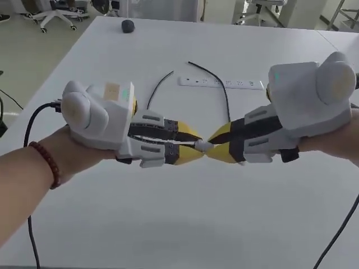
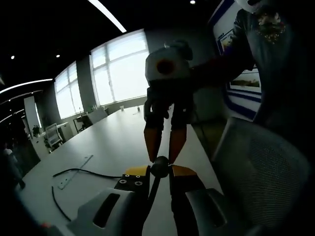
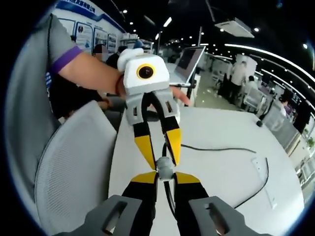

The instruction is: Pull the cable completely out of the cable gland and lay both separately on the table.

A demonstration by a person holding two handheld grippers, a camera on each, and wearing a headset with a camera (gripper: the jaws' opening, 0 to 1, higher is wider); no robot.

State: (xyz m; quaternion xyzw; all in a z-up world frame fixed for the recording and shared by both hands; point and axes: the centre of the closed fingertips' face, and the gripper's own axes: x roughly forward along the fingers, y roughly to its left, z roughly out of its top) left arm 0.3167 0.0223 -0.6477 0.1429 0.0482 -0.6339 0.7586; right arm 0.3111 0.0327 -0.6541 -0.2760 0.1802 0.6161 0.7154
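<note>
1. Head view: the left tool (image 1: 190, 147), white-bodied with yellow-tipped black jaws, and the matching right tool (image 1: 212, 140) meet tip to tip above the smooth white surface (image 1: 185, 213). Between the tips sits the small rounded grey-white plastic cable gland (image 1: 201, 145), its long axis in line with both tools. The thin black cable (image 1: 216, 75) curves away from the right tool, crossing a flat white power strip (image 1: 196, 82).
2. Left gripper view: the left tool (image 2: 158, 172) is clamped on the cable gland (image 2: 160, 166), which looks dark against the windows. The right tool (image 2: 163, 156) points straight at it.
3. Right gripper view: the right tool (image 3: 166, 176) is pinched on the black cable (image 3: 170, 196) just behind the cable gland (image 3: 165, 167). The cable runs back between its jaws, a detail the head view hides. The left tool (image 3: 161, 158) faces it.
</note>
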